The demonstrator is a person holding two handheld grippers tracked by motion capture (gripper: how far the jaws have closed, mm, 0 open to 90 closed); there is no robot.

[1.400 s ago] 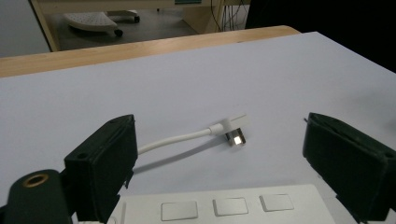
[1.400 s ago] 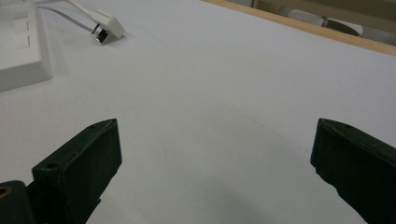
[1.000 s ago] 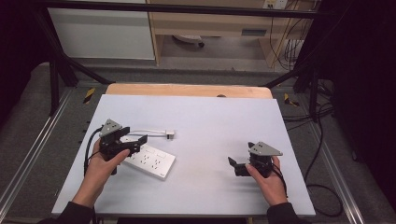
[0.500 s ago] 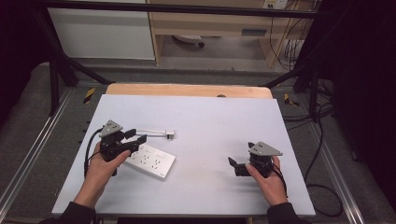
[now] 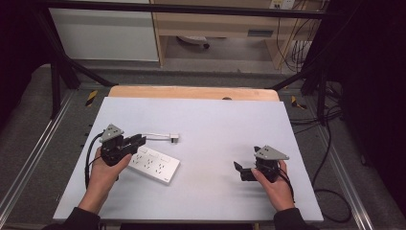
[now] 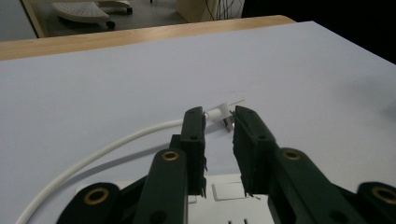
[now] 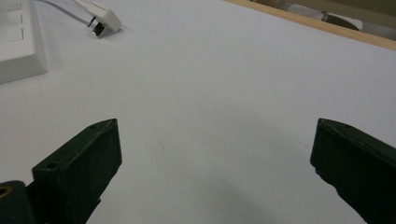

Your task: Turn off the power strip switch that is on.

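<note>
White plug [image 6: 223,113] lies just beyond the closing left tool [image 6: 218,122].

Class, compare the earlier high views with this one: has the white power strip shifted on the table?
No. The power strip lies at the same angle beside the left gripper, equally far from the table's near edge.

A lab or workshop is showing here: a metal frame [image 5: 57,72] is standing around the white table [image 5: 215,120], with cables [image 5: 306,48] trailing on the floor.
</note>
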